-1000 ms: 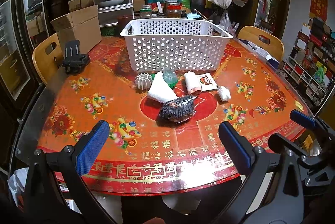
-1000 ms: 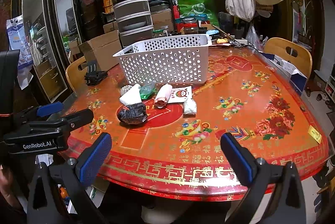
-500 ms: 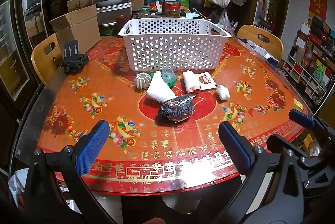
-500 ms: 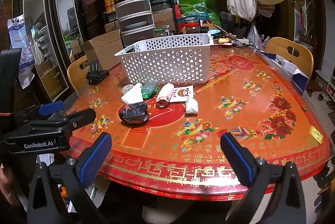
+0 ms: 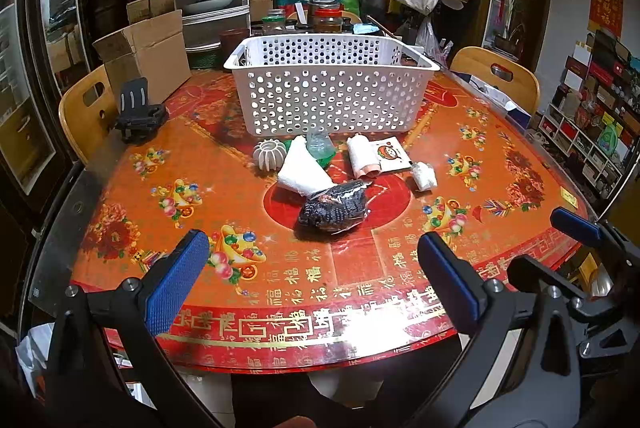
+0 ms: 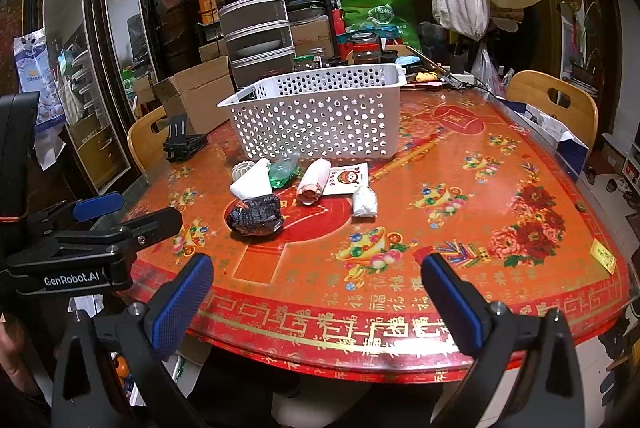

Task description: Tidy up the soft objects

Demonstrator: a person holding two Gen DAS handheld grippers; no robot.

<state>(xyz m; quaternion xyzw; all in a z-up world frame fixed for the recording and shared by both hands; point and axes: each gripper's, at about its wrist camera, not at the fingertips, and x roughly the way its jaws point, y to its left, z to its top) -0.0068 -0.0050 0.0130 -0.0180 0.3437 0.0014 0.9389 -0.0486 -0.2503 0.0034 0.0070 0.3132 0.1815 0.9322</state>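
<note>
near table (image 5: 132, 228) bare, open approach | basket (image 5: 332, 96) walls off far side behind clutter (image 5: 320, 168)

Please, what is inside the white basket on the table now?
Through the holes and over the rim of the white basket, no soft object appears inside; the top part looks empty. The bottom is hidden by its front wall, so I cannot confirm it. All the soft items, such as the dark bundle, lie on the table before it.

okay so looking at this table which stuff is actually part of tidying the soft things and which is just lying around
Part of the job:
white basket
dark knitted bundle
folded white cloth
rolled white cloth
small white wad
green crumpled bag

Just lying about:
black clamp stand
cardboard box
jars
</note>
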